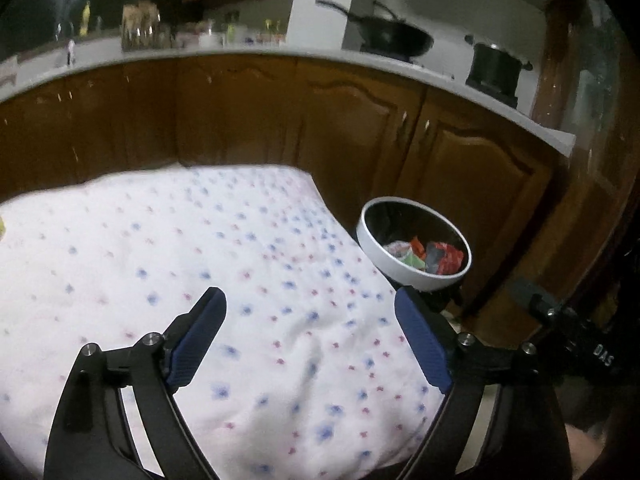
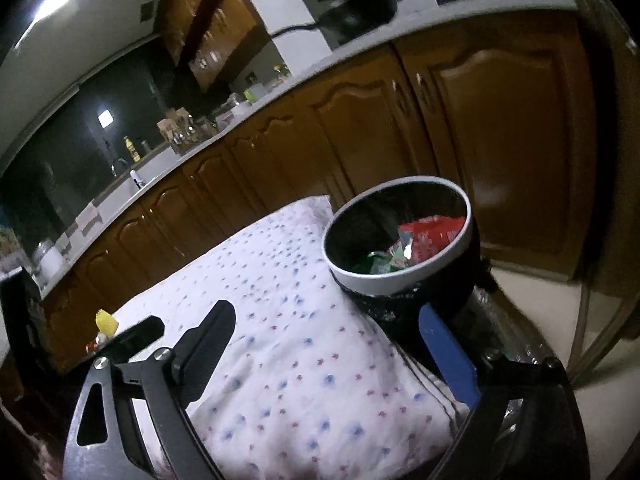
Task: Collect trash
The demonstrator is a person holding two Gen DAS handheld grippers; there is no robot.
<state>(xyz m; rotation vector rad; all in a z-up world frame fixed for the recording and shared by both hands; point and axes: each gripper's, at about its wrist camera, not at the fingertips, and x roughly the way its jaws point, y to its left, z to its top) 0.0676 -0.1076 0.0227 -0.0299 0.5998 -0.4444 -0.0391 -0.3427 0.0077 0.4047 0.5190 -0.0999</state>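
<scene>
A small bin with a white rim [image 1: 370,240] stands off the right edge of the cloth-covered table [image 1: 180,240]; it holds red, green and grey crumpled wrappers [image 1: 428,258]. My left gripper [image 1: 310,312] is open and empty above the cloth. In the right wrist view the bin [image 2: 380,278] is close, with red and green wrappers [image 2: 416,240] inside. My right gripper [image 2: 326,332] is open and empty, just short of the bin. A yellow scrap [image 2: 106,320] and a small red-and-white bit [image 2: 96,342] lie at the table's far left edge.
Brown wooden cabinets [image 1: 360,132] under a white countertop [image 1: 240,52] run behind the table. A black wok [image 1: 392,38] and a black pot [image 1: 496,70] sit on the counter. The other gripper's black body [image 1: 576,344] shows at the right.
</scene>
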